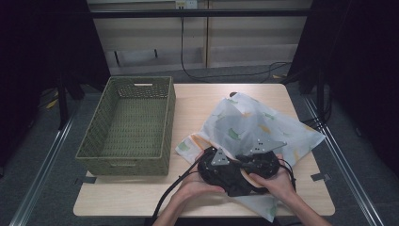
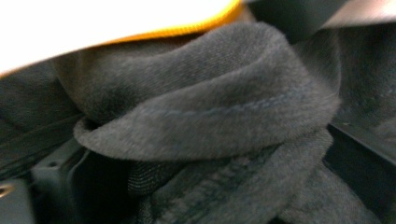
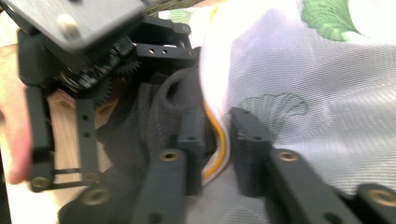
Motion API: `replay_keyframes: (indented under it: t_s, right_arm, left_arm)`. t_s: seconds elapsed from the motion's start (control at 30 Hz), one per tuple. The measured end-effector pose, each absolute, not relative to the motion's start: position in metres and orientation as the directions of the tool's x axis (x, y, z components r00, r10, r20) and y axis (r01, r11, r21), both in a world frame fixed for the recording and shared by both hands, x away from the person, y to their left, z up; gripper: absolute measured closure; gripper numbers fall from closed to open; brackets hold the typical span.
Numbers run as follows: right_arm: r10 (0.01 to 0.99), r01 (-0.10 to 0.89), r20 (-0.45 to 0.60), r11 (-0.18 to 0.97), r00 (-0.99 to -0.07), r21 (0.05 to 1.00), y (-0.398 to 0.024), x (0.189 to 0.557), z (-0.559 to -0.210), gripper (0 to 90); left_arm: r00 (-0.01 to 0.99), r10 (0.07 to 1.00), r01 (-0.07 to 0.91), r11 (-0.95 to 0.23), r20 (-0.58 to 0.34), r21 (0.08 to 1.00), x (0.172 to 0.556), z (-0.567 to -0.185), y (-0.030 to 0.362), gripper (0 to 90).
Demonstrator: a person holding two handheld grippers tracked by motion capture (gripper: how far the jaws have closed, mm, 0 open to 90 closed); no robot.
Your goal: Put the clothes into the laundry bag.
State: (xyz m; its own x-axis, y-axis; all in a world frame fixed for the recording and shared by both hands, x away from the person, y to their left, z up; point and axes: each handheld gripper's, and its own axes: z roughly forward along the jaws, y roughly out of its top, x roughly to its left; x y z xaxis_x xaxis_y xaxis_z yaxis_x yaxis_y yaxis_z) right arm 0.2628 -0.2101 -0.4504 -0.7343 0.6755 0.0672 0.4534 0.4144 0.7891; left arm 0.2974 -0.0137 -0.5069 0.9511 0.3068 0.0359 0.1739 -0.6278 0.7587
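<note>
Dark cloth [image 2: 210, 126] is blurring past the left gripper [image 1: 221, 170], jaw gap unreadable; right gripper [image 3: 217, 154] is standing narrowly parted around the mesh bag's [image 3: 327, 93] orange edge

Both grippers [image 1: 240, 167] at mesh bag [image 1: 254, 125] beside green basket [image 1: 127, 125].

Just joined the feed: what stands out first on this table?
The white mesh laundry bag with green and orange prints sprawls over the table's right half. At its near edge both grippers, left gripper and right gripper, crowd a dark grey garment by the bag's orange-trimmed opening. A green woven basket sits left.
</note>
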Motion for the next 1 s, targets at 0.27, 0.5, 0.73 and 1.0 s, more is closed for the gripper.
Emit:
replay_keyframes:
  t_s: [0.27,0.5,0.73,1.0]
  right_arm:
    - [0.689,0.443,0.016,0.448,-0.725,0.777,-0.212,0.251,-0.447,71.1]
    - [0.681,0.458,0.087,0.387,-0.727,0.8,-0.215,0.261,-0.445,89.3]
    - [0.644,0.418,0.126,0.325,-0.755,0.848,-0.209,0.253,-0.425,89.5]
    - [0.602,0.396,0.17,0.265,-0.78,0.879,-0.206,0.245,-0.408,89.6]
  left_arm:
    - [0.933,0.348,0.164,-0.632,0.089,0.757,0.298,-0.501,-0.013,44.3]
    - [0.916,0.4,0.252,-0.552,-0.013,0.795,0.305,-0.499,-0.01,70.4]
    - [0.882,0.465,0.303,-0.44,-0.075,0.845,0.306,-0.497,-0.018,72.6]
    - [0.792,0.595,0.319,-0.209,-0.139,0.924,0.317,-0.467,-0.018,74.3]
